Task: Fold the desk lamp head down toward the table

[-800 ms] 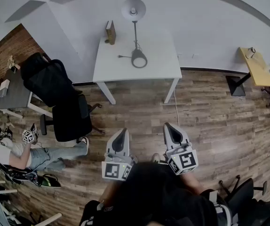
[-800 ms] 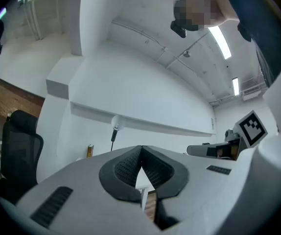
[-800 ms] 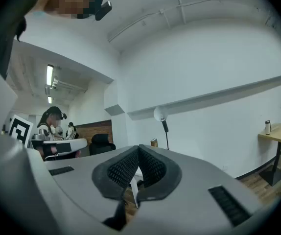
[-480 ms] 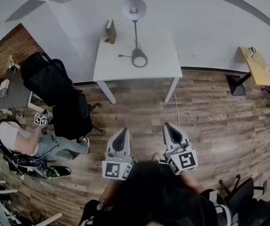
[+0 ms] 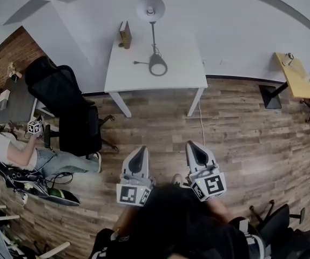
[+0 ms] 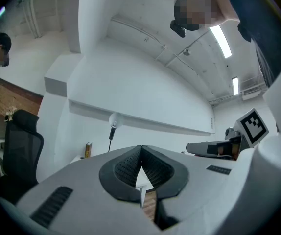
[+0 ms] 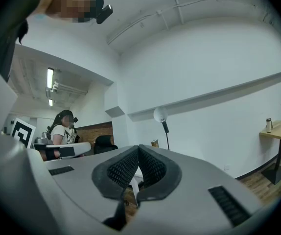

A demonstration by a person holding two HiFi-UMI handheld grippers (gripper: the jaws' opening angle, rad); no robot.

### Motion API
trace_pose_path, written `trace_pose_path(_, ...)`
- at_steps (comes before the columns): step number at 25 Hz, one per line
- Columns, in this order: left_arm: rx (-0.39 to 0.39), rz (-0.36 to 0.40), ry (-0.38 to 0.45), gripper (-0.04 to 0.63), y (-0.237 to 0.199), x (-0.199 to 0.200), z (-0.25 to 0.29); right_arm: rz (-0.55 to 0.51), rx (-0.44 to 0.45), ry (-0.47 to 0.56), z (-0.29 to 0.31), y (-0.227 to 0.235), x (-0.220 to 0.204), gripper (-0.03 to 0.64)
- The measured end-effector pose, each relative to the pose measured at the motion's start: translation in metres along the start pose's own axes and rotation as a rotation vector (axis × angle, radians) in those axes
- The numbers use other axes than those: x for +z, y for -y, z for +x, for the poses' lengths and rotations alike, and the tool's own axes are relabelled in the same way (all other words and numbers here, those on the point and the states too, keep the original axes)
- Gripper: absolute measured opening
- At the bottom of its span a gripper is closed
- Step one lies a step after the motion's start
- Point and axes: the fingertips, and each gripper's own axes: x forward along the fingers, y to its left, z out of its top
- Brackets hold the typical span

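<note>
- Head view: the desk lamp [image 5: 154, 36] stands upright on the far half of the white counter [image 5: 182, 74], near the wall. Its lamp head [image 5: 150, 8] is raised on a thin stem above the round base [image 5: 158, 65]. A book [image 5: 125, 35] stands to its left.
- Head view: the left gripper [image 5: 139, 151] and right gripper [image 5: 194, 145] are held level over the wood floor, well apart from the counter.
- Left gripper view: the fingers [image 6: 130, 168] are closed together with nothing between them. The lamp shows far ahead, slightly left.
- Right gripper view: the fingers [image 7: 150, 169] are likewise pressed shut and empty. The lamp shows far ahead, slightly right.
- Handling, as judged: the base is probably weighted and the stem stiff. The shade looks light, smooth and likely slippery.
- Grip point, as judged: take hold at the neck just behind the shade, not on the rim or bulb. Steady the base with the other gripper, since a tight joint could tip the lamp.
</note>
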Motion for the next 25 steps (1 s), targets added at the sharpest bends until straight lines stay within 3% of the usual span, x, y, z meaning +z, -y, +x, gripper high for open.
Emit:
trace_pose_path(15, 0.072, 0.034, -0.012, 0.021, 0.051, -0.006, 0.013, 0.002, 0.114, -0.046, -0.016, 0.039, -0.011, 0.011)
trace_pose_path(25, 0.088, 0.016, -0.037, 0.021, 0.026, -0.023, 0.048, 0.007, 0.120, -0.059, 0.027, 0.061, -0.020, 0.011)
